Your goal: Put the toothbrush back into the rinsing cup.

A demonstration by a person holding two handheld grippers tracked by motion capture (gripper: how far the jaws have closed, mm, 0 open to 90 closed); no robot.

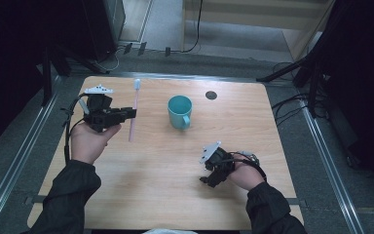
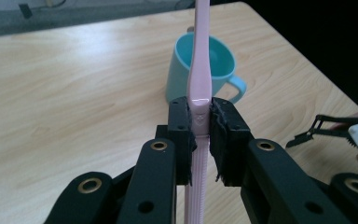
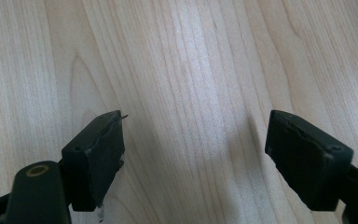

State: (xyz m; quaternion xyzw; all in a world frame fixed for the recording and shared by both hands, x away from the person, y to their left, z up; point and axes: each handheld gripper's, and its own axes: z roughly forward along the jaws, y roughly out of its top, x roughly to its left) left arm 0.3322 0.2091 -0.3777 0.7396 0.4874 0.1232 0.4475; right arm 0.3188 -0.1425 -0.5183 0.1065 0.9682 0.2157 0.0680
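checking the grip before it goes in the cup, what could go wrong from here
The left gripper pinches the pink toothbrush on its thin handle, with long ends free on both sides, so it may swivel or slip. The cup stands unheld, with the right gripper open and apart, so a nudge could tip it.

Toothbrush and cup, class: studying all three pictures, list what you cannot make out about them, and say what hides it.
- Toothbrush: left gripper view, its head is cut off by the top edge; the left gripper pads cover part of the handle.
- Toothbrush bristles: high view, too small to judge.
- Cup: left gripper view, the toothbrush crosses its middle; its bottom stays unseen.
- Right gripper: right gripper view, open above bare table.
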